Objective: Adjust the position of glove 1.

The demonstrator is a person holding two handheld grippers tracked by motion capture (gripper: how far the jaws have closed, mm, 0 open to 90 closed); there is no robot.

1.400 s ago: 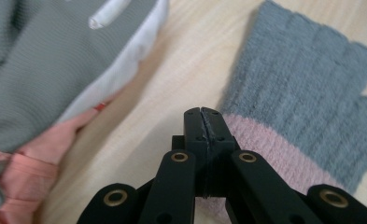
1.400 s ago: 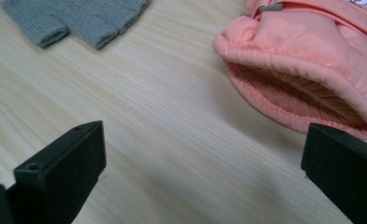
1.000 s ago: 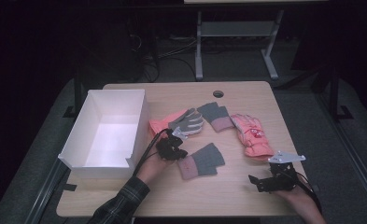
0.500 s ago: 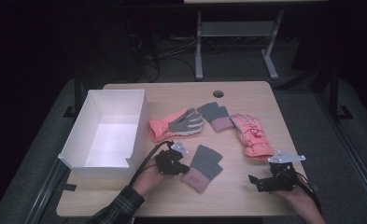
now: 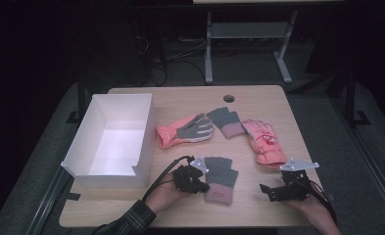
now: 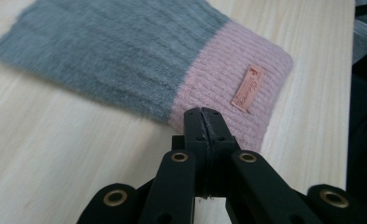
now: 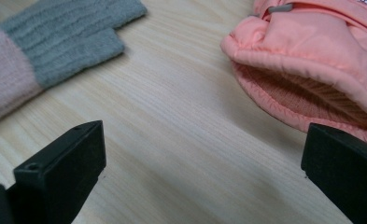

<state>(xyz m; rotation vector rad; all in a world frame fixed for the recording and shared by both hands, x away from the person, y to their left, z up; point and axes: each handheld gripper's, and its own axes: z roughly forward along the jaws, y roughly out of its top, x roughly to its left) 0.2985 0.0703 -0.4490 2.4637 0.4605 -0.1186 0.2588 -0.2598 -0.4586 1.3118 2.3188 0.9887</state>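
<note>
A grey knit glove with a pink cuff [image 5: 219, 178] lies near the table's front, fingers pointing away from me. My left gripper [image 5: 205, 186] comes at it from the left and is shut on the cuff's edge; the left gripper view shows the jaws pressed together [image 6: 202, 116] with fuzz of the glove [image 6: 125, 56] between them. My right gripper [image 5: 268, 192] rests at the front right, open and holding nothing. Its jaws [image 7: 200, 154] stand wide over bare wood, with the knit glove [image 7: 55, 42] to one side and a pink padded glove [image 7: 312, 60] to the other.
A white open box [image 5: 143, 142] stands at the left of the table. At mid-table lie a pink glove with a grey palm [image 5: 185, 131], a second grey-and-pink knit glove [image 5: 225, 121] and the pink padded glove [image 5: 262, 141]. A cable hole [image 5: 228, 98] is near the far edge.
My left gripper has moved toward the front edge, dragging the knit glove with it and turning the cuff to face the front. The right gripper has stayed put.
</note>
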